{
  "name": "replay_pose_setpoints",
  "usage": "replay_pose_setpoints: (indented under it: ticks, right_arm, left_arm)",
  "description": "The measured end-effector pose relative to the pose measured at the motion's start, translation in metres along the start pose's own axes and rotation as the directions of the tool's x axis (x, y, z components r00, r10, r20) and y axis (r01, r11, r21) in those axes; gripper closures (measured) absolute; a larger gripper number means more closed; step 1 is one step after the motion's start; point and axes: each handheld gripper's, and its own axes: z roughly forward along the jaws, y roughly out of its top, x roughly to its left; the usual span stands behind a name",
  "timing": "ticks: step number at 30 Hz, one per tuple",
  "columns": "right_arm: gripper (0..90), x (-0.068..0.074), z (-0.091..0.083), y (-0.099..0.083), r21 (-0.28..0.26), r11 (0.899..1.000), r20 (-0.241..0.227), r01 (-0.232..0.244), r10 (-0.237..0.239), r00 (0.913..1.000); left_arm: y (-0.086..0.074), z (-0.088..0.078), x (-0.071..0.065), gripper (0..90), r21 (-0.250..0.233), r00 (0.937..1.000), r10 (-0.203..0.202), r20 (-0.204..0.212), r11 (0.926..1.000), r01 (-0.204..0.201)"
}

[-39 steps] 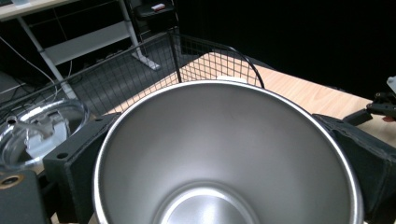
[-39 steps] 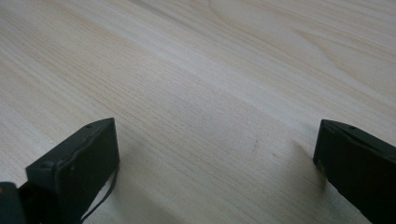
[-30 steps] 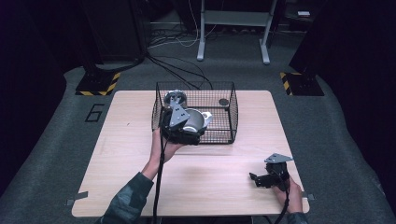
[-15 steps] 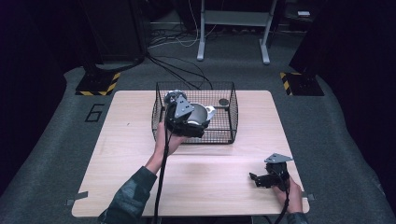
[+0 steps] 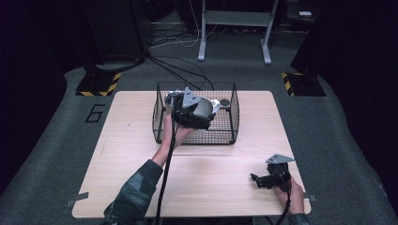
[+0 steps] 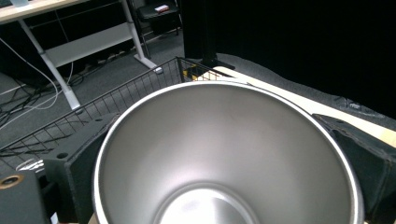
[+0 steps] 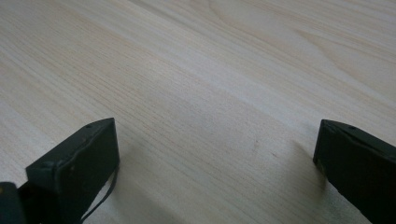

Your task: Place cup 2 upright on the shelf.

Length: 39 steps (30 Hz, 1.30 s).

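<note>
While the right gripper [image 5: 263, 180] rests low on the near right part of the table [image 5: 216, 187], its jaws stand wide apart with nothing but bare wood grain between them, so it is released and idle. Its own view looks straight along the tabletop, the two black jaws at either lower corner.

Farther in, the person's left forearm reaches from the near edge toward the middle of the table, and the left gripper [image 5: 199, 115] is clenched on a stainless steel bowl [image 5: 202, 108]. In the left gripper view the bowl [image 6: 224, 154] sits right between the black jaws, one pressed to each side of its wall, with the open mouth facing the camera and the shiny inside bare. Seen from above, the bowl is tipped and held within the black wire basket [image 5: 232, 126], at its left half, above the basket floor as far as I can judge; whether it touches the wire cannot be told.

At the far right inside the basket lies a small dark round object [image 5: 225, 101], too small to name.

Judged from this, the grasp is done and the bowl is being carried at the basket; setting it down and letting go remain.
</note>
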Motion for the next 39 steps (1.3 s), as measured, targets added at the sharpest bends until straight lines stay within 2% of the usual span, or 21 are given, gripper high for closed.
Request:
replay_pose_setpoints:
  ticks: [3, 9, 12, 15, 26, 32, 39]
  right_arm:
    - [0.0, -0.001, 0.000, 0.000, 0.002, 1.000, -0.002, 0.008, -0.008, 1.0000]
    - [0.0, 0.000, 0.000, 0.000, -0.001, 1.000, 0.000, 0.003, -0.003, 1.0000]
    - [0.0, 0.000, 0.000, 0.000, -0.001, 1.000, 0.000, 0.002, -0.002, 1.0000]
    - [0.0, 0.000, 0.000, 0.000, 0.001, 1.000, -0.001, 0.000, 0.000, 1.0000]
    - [0.0, 0.000, 0.000, 0.000, 0.001, 1.000, -0.001, 0.002, -0.002, 1.0000]
    - [0.0, -0.001, 0.000, 0.000, -0.001, 1.000, -0.002, 0.004, -0.004, 1.0000]
    - [0.0, 0.000, 0.000, 0.000, -0.001, 1.000, -0.002, 0.003, -0.003, 1.0000]
  left_arm:
    - [0.002, 0.006, 0.002, 5.8, 0.014, 1.0000, 0.000, 0.004, 0.9999, 0.000]
    - [0.004, 0.020, 0.005, 5.8, 0.019, 0.9997, -0.025, -0.007, 0.9995, 0.025]
    - [0.005, 0.025, 0.006, 5.8, 0.012, 0.9996, -0.025, -0.016, 0.9996, 0.025]
    - [0.005, 0.034, 0.008, 5.8, 0.021, 0.9986, -0.051, -0.015, 0.9985, 0.052]
    - [0.005, 0.057, 0.009, 5.8, 0.051, 0.9966, -0.076, -0.033, 0.9957, 0.078]
    - [0.003, 0.073, 0.010, 5.8, 0.081, 0.9962, -0.076, -0.042, 0.9936, 0.079]
    - [-0.005, 0.091, 0.014, 5.7, 0.136, 0.9951, -0.082, -0.056, 0.9866, 0.089]
